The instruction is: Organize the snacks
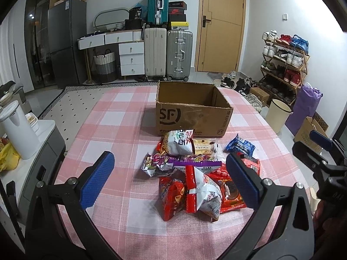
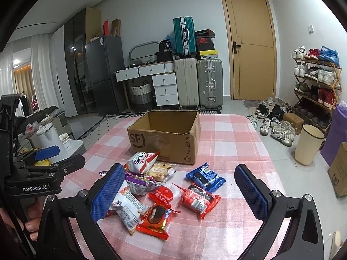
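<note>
Currently both wide open, empty: left gripper (image 1: 169,177), right gripper (image 2: 180,190). Snack pile (image 1: 190,173) at 12 o'clock, nearer left; cardboard box (image 1: 193,117) beyond.

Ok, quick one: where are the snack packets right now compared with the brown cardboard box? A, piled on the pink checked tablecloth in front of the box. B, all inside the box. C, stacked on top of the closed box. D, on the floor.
A: the snack packets lie on the pink checked tablecloth in front of the open brown cardboard box, whose visible interior looks empty.
</note>
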Tool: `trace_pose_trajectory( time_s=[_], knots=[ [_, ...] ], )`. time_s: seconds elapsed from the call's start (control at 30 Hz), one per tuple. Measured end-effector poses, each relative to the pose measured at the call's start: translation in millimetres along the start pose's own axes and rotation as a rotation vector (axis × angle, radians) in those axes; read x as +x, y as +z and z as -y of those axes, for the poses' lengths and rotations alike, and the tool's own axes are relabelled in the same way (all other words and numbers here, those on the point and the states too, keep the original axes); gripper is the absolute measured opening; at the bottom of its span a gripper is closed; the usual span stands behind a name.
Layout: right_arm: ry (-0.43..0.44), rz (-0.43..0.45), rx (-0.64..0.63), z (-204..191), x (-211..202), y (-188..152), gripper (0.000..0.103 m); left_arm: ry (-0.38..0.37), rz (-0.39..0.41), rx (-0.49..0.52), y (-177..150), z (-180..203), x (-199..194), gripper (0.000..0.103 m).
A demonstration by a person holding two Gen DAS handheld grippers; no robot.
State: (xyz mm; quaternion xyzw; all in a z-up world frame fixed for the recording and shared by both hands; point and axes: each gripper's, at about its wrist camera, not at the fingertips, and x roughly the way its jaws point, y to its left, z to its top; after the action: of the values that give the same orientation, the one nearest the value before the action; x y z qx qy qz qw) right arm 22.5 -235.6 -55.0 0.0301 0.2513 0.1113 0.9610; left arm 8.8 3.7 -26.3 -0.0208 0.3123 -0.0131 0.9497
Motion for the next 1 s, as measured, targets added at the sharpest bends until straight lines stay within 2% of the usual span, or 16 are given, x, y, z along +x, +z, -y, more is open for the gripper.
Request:
trace_pose_trajectory(
  time_s=[0.33,0.6,1.0],
  knots=[
    [0.0,-0.073,0.038,28.1,31.0,-19.7,0.103,-0.052,-0.037,-0.01,-5.5,-1.9,29.9,0.102],
    [0.039,-0.168,0.087,47.9,73.4,-47.4,0.103,-0.093,-0.067,0.004,-10.2,0.4,60.4,0.102],
    [0.075,-0.303,0.183,66.0,139.1,-63.3,0.103,-0.119,-0.101,-0.025,-19.6,-9.6,96.5,0.102]
  ],
)
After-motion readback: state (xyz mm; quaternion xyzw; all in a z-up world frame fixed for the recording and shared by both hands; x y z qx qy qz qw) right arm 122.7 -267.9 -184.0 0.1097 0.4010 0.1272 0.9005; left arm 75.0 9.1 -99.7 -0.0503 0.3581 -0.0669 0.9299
